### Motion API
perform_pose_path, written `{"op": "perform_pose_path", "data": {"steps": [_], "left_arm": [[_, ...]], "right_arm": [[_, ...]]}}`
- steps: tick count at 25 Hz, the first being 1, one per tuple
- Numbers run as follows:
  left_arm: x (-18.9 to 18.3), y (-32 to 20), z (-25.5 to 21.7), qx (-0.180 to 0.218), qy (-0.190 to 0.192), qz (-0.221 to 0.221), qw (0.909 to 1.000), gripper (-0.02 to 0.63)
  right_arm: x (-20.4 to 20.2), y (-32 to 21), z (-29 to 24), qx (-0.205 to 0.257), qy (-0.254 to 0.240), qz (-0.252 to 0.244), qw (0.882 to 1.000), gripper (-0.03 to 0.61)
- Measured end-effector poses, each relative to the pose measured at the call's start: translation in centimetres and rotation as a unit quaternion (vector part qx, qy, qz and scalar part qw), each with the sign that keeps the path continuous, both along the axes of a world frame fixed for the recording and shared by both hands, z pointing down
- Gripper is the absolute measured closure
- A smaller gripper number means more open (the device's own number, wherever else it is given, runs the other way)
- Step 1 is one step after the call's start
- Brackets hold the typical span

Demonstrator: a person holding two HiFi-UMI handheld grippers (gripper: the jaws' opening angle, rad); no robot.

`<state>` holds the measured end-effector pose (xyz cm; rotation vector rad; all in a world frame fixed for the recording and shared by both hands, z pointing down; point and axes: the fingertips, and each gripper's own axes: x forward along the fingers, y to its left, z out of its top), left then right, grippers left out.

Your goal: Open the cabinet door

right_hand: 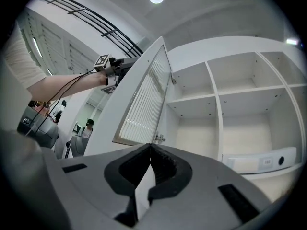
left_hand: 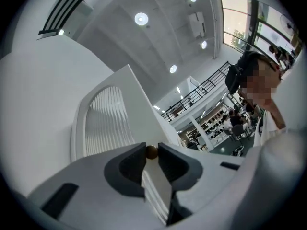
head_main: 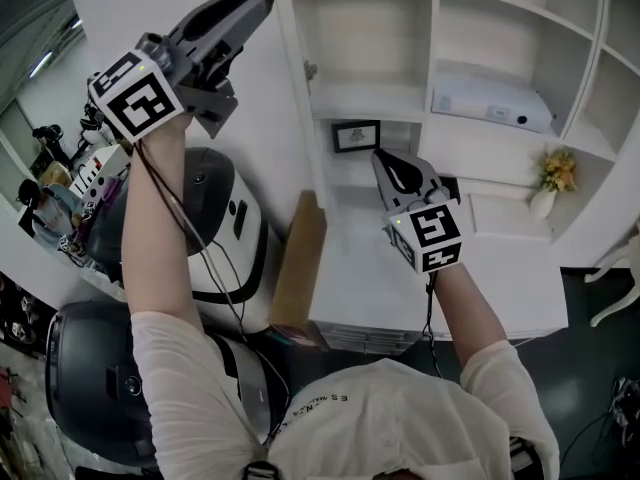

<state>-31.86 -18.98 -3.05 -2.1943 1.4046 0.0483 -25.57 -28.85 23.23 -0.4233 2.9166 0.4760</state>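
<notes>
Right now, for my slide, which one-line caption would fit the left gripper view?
Left tool closed on the small brass knob of the white ribbed cabinet door.

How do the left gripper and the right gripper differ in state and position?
The left gripper is shut on the small brass knob; the right gripper is shut on nothing, jaws together. The left gripper is at the open cabinet door's edge; the right gripper faces the shelves. Both have grey jaws.
</notes>
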Motion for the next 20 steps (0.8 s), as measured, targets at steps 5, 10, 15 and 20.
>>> {"op": "perform_pose_path", "data": {"steps": [5,10,15,20], "left_arm": [[-1.8,1.7,-0.1,0.008,0.006,0.010,0.9999,0.529],[-3.6,3.3,0.0,0.012,0.005,0.026,0.9996,0.528],[-5.2,3.6,0.1,0.020,0.004,0.024,0.9995,0.523],[-6.1,3.4,0.3,0.029,0.008,0.033,0.9990,0.521]], "right_arm": [[-1.1,0.8,0.4,-0.005,0.002,0.004,1.000,0.563],[-3.2,2.1,1.0,-0.005,0.012,-0.003,1.000,0.563],[-4.4,2.9,0.7,0.009,0.009,-0.014,1.000,0.563],[-4.7,3.2,1.2,0.007,0.008,-0.021,1.000,0.563]]}}
